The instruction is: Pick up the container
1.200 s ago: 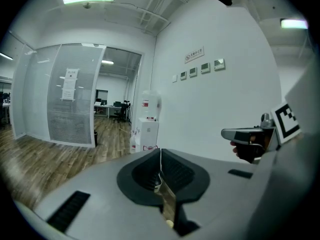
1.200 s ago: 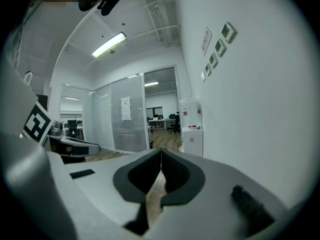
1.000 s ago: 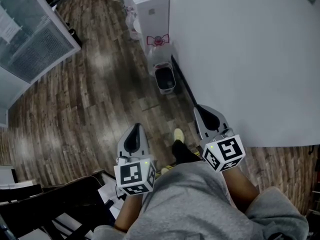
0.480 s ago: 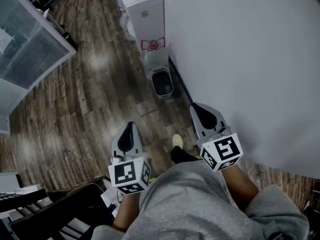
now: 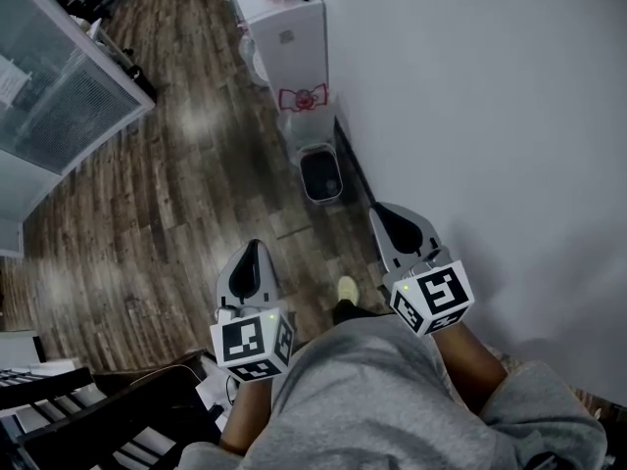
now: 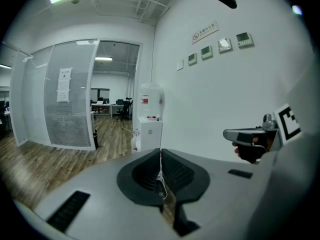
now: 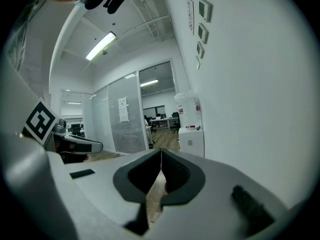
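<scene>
**Hidden/unclear:** container (image 5: 321,174) interior dark, contents can't be made out. Water dispenser (image 5: 291,42) top cut off by frame edge. Chair (image 5: 108,414) cut off at lower-left corner. Shoe (image 5: 347,288) part-hidden behind person's grey clothing.

**Count:**
- Grippers x2: left gripper (image 5: 253,249) clenched, nothing btwn jaws. Right gripper (image 5: 380,211) clenched, likewise empty.
- Container x1: on wood floor (image 5: 176,194), against wall (image 5: 490,116), just beside water dispenser base, well apart from both grippers.
- Water dispenser x1, chair x1, shoe x1 seen.
</scene>
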